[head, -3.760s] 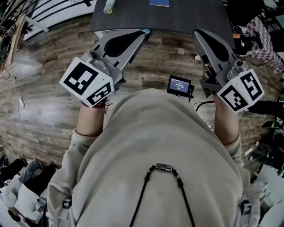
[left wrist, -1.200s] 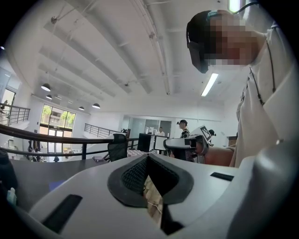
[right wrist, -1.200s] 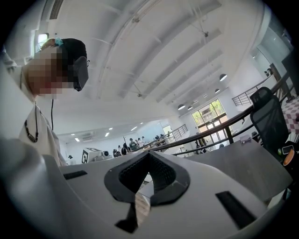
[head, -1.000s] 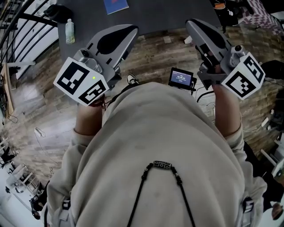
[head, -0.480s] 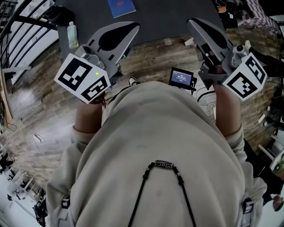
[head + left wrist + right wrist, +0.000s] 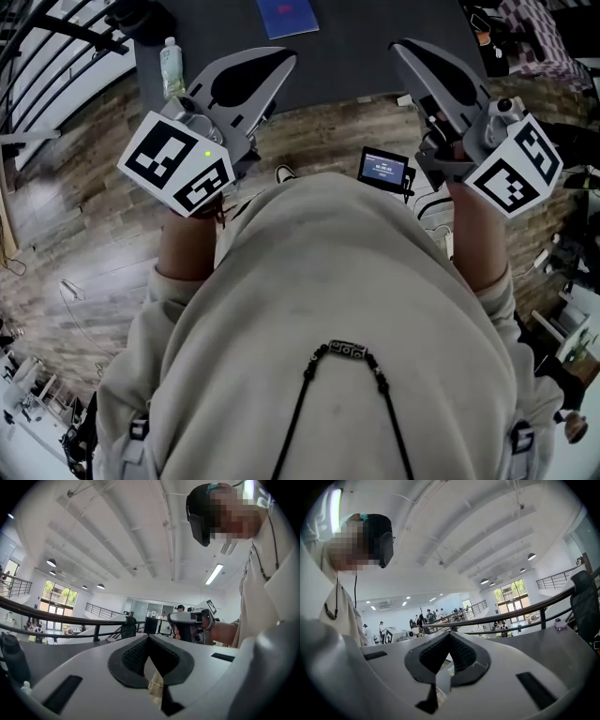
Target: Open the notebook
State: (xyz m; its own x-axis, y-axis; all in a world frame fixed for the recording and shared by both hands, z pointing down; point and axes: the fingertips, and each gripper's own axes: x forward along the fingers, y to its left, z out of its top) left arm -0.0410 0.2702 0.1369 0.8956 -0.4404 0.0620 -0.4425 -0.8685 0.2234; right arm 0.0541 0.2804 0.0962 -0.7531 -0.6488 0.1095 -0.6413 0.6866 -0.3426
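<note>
A blue notebook (image 6: 287, 17) lies closed on the dark table (image 6: 375, 37) at the top of the head view. My left gripper (image 6: 286, 58) reaches over the table's near edge just below the notebook, apart from it. Its jaws are shut with nothing between them, and the left gripper view (image 6: 149, 637) shows the pads meeting at the tip. My right gripper (image 6: 401, 47) is held level further right over the table edge, shut and empty (image 6: 449, 634). The notebook shows in neither gripper view.
A clear bottle (image 6: 171, 64) stands on the table's left part, beside my left gripper. A small screen device (image 6: 382, 170) hangs at the person's chest. Wooden floor (image 6: 84, 234) lies below, railings at the upper left, clutter at the right edge.
The table has come nearer in the head view, and the notebook and bottle have shifted right. Both grippers have moved forward over the table's edge, still shut.
</note>
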